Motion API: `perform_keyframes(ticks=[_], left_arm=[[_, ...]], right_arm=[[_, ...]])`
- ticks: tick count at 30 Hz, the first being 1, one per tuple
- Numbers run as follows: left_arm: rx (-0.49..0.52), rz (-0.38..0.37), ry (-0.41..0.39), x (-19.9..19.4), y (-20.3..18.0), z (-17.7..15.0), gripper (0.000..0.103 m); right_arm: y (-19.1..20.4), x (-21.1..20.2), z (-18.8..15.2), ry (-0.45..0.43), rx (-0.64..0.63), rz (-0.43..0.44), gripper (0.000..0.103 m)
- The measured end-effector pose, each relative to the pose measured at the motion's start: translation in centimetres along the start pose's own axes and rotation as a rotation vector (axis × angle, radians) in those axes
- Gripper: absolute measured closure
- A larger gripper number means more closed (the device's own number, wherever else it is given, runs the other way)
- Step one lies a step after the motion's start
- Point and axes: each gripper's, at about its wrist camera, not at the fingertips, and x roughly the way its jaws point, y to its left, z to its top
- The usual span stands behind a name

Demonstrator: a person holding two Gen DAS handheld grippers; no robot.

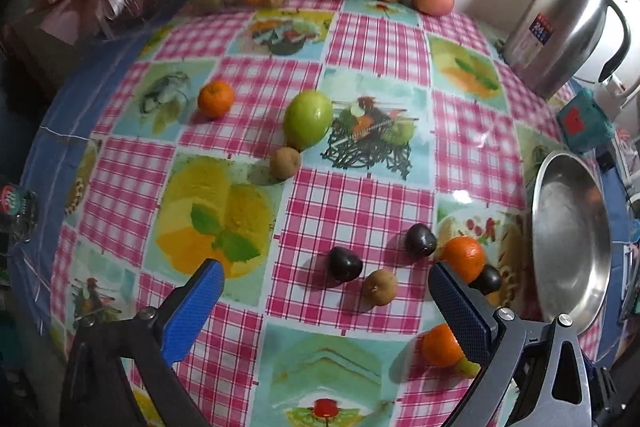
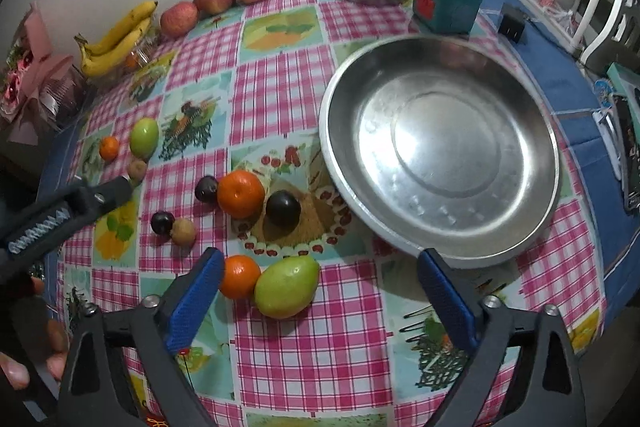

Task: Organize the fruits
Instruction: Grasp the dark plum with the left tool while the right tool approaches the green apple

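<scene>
Left gripper [image 1: 324,285]: both blue-padded fingers are seen spread wide apart, angled steeply downward; nothing is held between the pads. The left finger [image 1: 196,311] and right finger [image 1: 460,311] are each carried on a dark linkage with a silver pivot pin.

Right gripper [image 2: 320,281]: the fingers are likewise set wide apart and pitched steeply downward, with no contact made at either pad.

In the right wrist view, the left gripper's dark body [image 2: 60,215] is seen at the left edge, and fingertips [image 2: 16,373] of a hand are visible at the lower left.
</scene>
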Motion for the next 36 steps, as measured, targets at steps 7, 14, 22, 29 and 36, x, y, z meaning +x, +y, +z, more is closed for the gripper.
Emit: perform_keyframes(ticks=[7, 14, 22, 29, 36], left_arm=[[-0.072, -0.019, 0.059, 2.2, 2.5, 0.0, 0.004], [-0.100, -0.096, 0.082, 4.0, 2.8, 0.1, 0.017], [-0.079, -0.141, 0.097, 5.1, 1.2, 0.4, 0.039], [-0.117, -0.161, 0.110, 5.7, 1.5, 0.0, 0.060], [-0.120, -0.183, 0.122, 5.9, 1.4, -0.1, 0.072]], right_arm=[[1.0, 1.8, -0.1, 0.061, 0.042, 0.025, 0.025], [1.4, 3.1, -0.3, 0.077, 0.068, 0.061, 0.028], [1.3, 3.5, 0.0, 0.069, 0.071, 0.092, 0.034], [0.2, 4.0, -0.4, 0.086, 0.124, 0.085, 0.039], [0.2, 3.9, -0.4, 0.088, 0.132, 0.092, 0.040]])
